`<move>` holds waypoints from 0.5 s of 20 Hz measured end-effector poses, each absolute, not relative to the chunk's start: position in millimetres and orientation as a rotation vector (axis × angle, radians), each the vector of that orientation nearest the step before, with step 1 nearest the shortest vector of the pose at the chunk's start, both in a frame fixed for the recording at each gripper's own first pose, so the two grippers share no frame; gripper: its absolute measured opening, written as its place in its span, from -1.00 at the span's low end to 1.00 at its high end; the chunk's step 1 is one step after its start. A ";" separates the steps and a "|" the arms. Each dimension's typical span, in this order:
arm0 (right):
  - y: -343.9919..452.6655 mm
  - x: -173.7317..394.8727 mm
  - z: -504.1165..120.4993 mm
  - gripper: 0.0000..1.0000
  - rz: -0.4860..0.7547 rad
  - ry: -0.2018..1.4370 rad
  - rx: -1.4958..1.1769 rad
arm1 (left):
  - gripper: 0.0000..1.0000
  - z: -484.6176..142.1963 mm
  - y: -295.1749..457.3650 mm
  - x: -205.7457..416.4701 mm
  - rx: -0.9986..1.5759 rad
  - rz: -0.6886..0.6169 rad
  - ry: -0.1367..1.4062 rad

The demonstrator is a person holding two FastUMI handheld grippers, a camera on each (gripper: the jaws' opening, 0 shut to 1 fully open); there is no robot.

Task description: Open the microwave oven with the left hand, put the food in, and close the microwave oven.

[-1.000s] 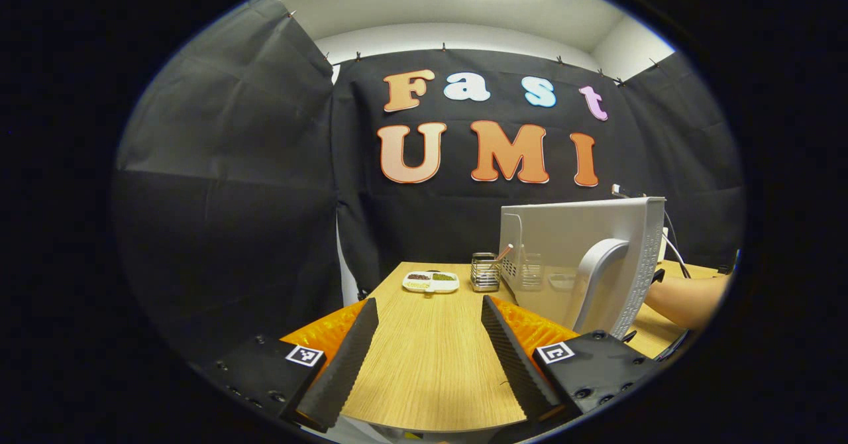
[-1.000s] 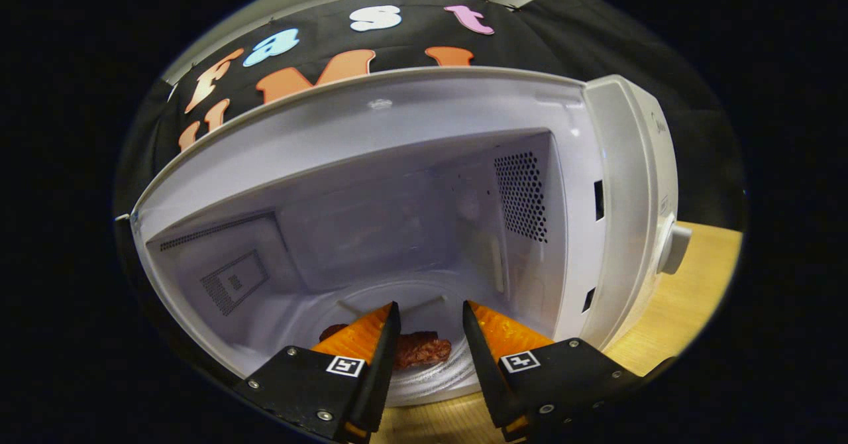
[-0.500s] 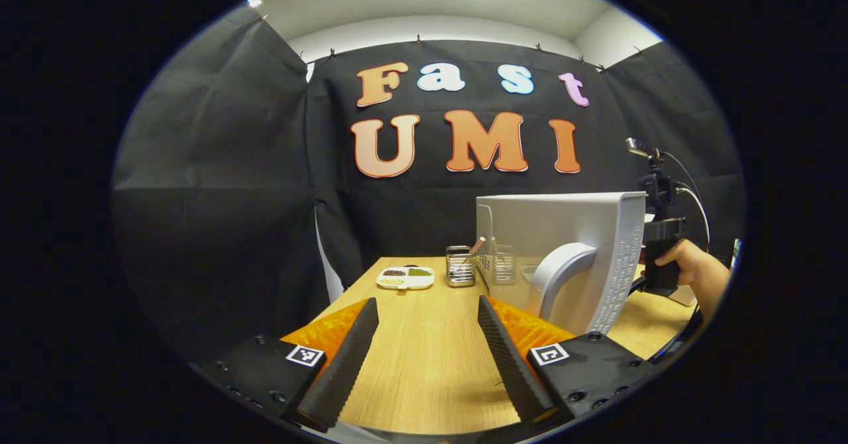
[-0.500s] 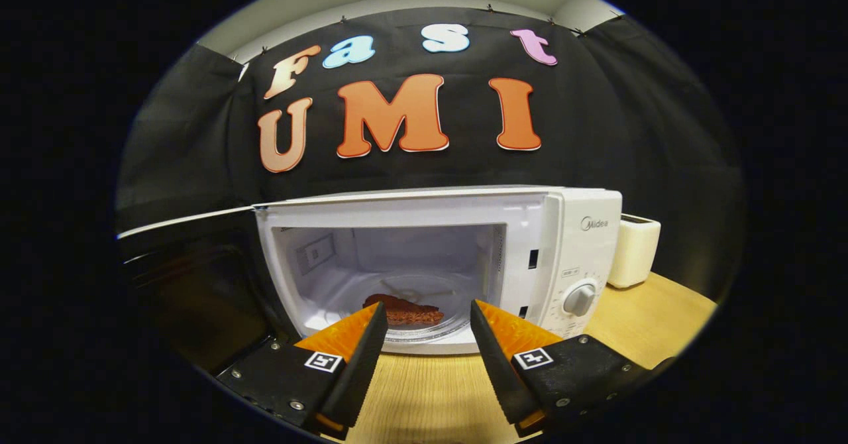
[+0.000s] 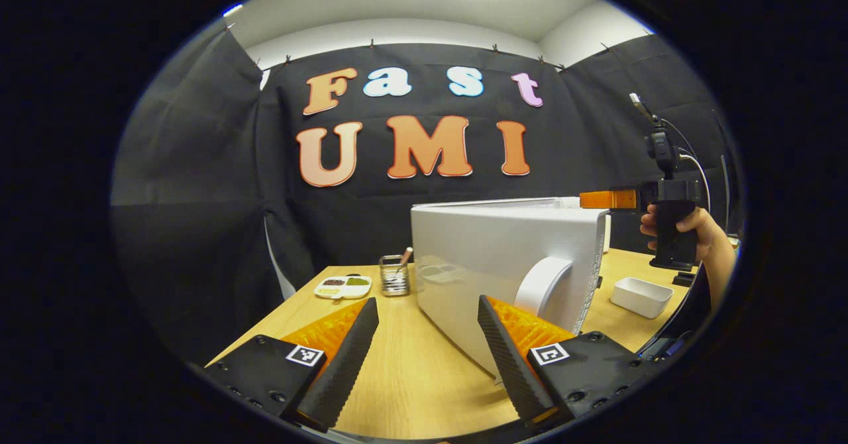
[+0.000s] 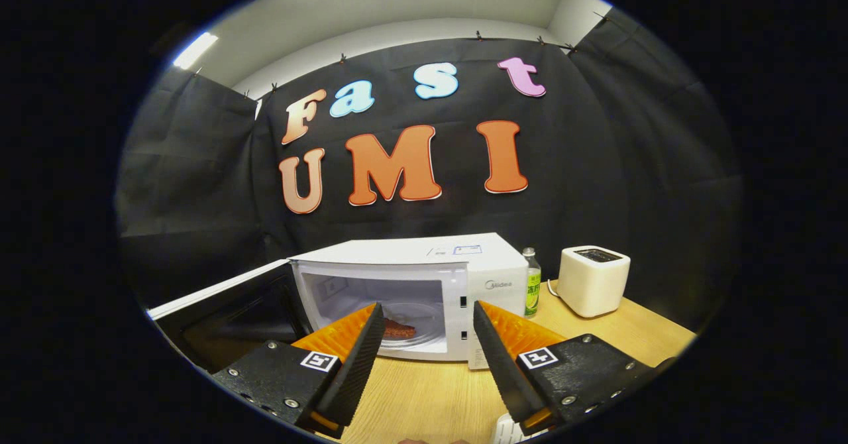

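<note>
The white microwave (image 6: 424, 278) stands on the wooden table with its door (image 6: 222, 311) swung open to the left. A brown piece of food (image 6: 397, 329) lies on the glass turntable inside. My right gripper (image 6: 424, 358) hovers open and empty, well back from the opening. In the left gripper view the door's outer face (image 5: 490, 252) and its curved white handle (image 5: 540, 285) are close ahead. My left gripper (image 5: 427, 358) is open and empty, its right finger just below the handle. The right gripper (image 5: 606, 199) is held high in a hand (image 5: 692, 228) beyond the door.
A cream toaster (image 6: 593, 279) and a green-labelled bottle (image 6: 532, 291) stand right of the microwave. A divided dish (image 5: 342, 287) and a metal mesh holder (image 5: 395, 275) sit at the table's far left. A small white container (image 5: 639, 296) lies right of the door.
My right gripper has pulled back and up out of the microwave, leaving the food on the turntable. My left gripper has turned right, closer to the door's outer face and handle.
</note>
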State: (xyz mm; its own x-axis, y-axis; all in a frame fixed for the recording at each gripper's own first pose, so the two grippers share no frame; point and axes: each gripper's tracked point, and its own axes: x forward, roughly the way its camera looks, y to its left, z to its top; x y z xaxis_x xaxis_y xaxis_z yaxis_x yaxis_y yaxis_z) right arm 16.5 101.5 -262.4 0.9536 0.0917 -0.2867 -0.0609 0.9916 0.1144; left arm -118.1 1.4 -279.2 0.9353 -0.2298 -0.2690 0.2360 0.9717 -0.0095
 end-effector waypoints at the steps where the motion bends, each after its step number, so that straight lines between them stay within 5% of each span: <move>1: 89.4 13.5 -261.7 0.68 0.070 0.302 0.105 | 0.89 -279.0 -11.2 -115.2 0.020 -0.254 0.271; 10: 25.8 -7.6 -234.5 0.69 0.080 0.254 0.063 | 0.89 -295.8 -116.7 -81.0 -0.024 -0.353 0.289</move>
